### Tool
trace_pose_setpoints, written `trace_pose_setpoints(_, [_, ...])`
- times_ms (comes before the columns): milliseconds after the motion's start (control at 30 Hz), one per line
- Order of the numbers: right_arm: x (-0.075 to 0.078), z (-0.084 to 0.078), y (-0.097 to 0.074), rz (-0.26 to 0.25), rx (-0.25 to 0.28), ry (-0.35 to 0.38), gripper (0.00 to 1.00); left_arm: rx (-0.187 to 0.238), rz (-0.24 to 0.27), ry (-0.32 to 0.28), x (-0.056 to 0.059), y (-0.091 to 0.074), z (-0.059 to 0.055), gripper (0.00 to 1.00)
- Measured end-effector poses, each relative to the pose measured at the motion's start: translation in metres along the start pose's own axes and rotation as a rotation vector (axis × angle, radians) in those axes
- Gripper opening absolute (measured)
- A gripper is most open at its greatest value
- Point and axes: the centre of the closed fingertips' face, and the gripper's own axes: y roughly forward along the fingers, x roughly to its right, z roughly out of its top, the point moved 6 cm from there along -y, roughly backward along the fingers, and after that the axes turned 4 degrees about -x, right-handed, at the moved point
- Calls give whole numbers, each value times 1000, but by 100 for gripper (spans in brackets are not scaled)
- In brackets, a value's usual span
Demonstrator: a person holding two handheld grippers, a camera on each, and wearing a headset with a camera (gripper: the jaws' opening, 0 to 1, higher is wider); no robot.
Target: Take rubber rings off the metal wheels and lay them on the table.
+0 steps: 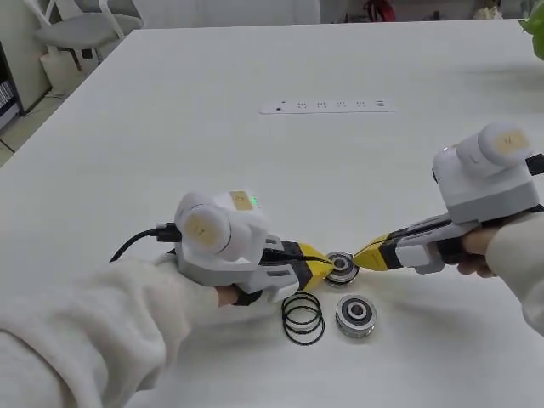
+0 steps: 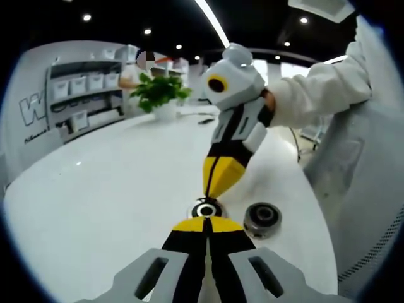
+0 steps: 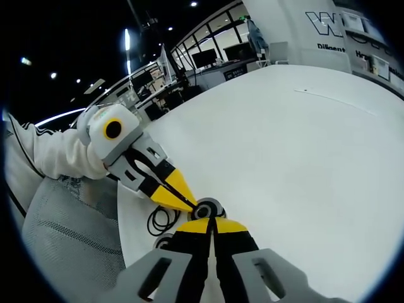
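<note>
- Nearly tip to tip, the left gripper and the right gripper meet on one metal wheel, which lies flat on the white table between them.
- In the left gripper view, the left gripper's yellow-tipped jaws are pressed together with no gap, their ends at the near rim of the wheel. Whether they pinch a thin ring cannot be told.
- In the right gripper view, the right gripper's jaws are likewise clenched, their point against the opposite rim of the wheel. The left gripper touches it from the far side.
- A second metal wheel lies flat just nearer the person, apart from both grippers.
- Loose rubber rings, black and overlapping, lie on the table just beside the second wheel, below the left gripper's jaws.
- The work sits toward the person's side of the table. The left gripper view shows the table edge curving past close beyond the second wheel.
- Ahead of the grippers the tabletop is wide and bare as far as a white power strip, well apart from the wheels.
- A chair stands beyond the far left corner and a green plant at the far right edge.
</note>
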Motion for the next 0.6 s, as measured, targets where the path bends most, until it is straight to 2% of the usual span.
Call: trace_pose_setpoints(600, [-4,3,1,13,-1,-18,0,5,-4,-10,0,-1,-1,2])
